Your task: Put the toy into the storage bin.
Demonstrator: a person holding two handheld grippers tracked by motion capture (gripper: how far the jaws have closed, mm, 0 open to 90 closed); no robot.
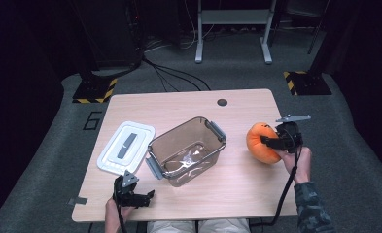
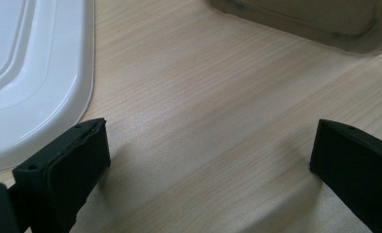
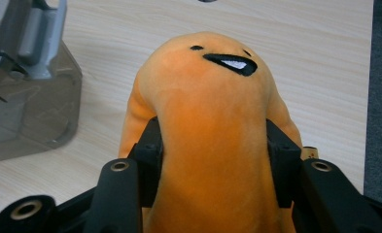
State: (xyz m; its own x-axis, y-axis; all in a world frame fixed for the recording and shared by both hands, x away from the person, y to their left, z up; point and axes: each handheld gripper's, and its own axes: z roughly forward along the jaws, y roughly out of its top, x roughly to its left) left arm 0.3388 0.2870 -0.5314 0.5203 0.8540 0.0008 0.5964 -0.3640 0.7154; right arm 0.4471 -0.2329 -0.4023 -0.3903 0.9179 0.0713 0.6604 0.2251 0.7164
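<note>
A wooden worktop fills the middle of the high view. At its right of centre, the right hand-held gripper pinches an orange plush toy with a stitched face; the toy looks to rest on the wood. In the right gripper view the black jaws press deep into the plush toy's soft sides, just beside the corner of a clear brown plastic bin.

The bin stands open at the frame's centre, grey latches on its ends. Its white lid lies flat to its left. At lower left, the left hand-held gripper sits low over bare wood, jaws spread wide and holding nothing; the left gripper view shows the lid's edge at upper left.

Likely risks: the squashy toy could slip from the grip when lifted, or snag the bin's rim or latch and tip it.
</note>
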